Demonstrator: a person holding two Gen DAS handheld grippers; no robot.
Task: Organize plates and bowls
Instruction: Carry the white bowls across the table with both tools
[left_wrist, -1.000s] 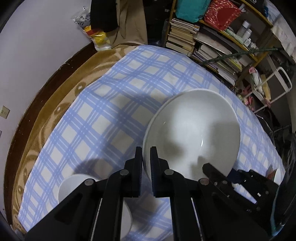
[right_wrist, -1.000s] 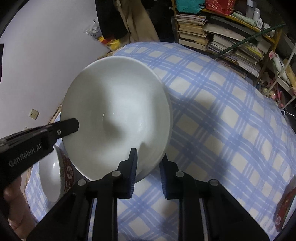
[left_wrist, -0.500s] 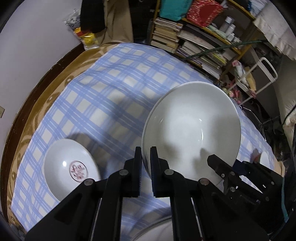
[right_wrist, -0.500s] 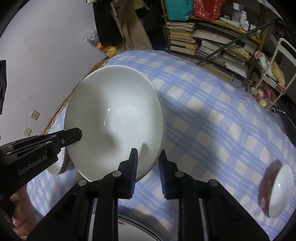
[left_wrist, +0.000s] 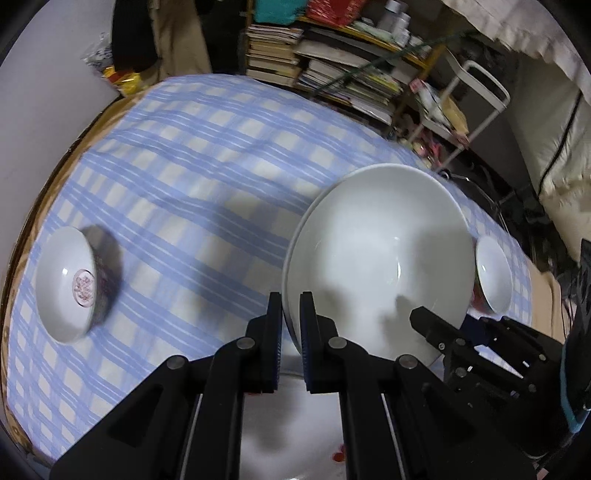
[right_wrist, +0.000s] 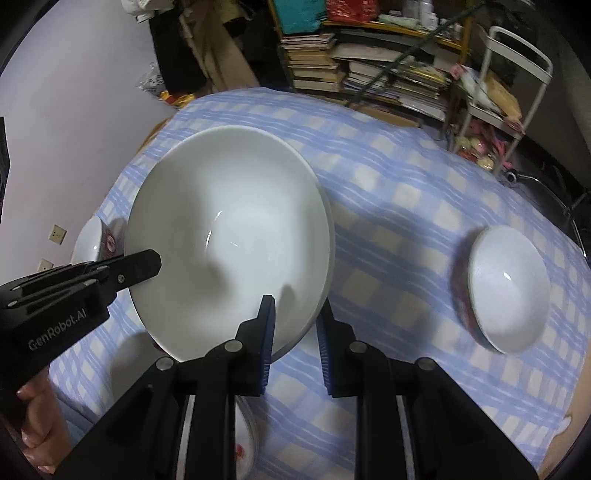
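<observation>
Both cameras have drawn back since half a second ago, so more of the checked tablecloth (left_wrist: 192, 177) shows and two small bowls appear. The large white bowl (left_wrist: 376, 266) hangs above the cloth, held at opposite rim edges: the left gripper (left_wrist: 291, 325) and the right gripper (right_wrist: 295, 325) are each clamped on its rim. One small bowl (left_wrist: 68, 284) lies far left, another (right_wrist: 508, 291) right.

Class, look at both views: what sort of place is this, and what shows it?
Probably a lived-in home room: a table under a checked cloth, a crammed bookshelf, and clothes hanging by the wall.
</observation>
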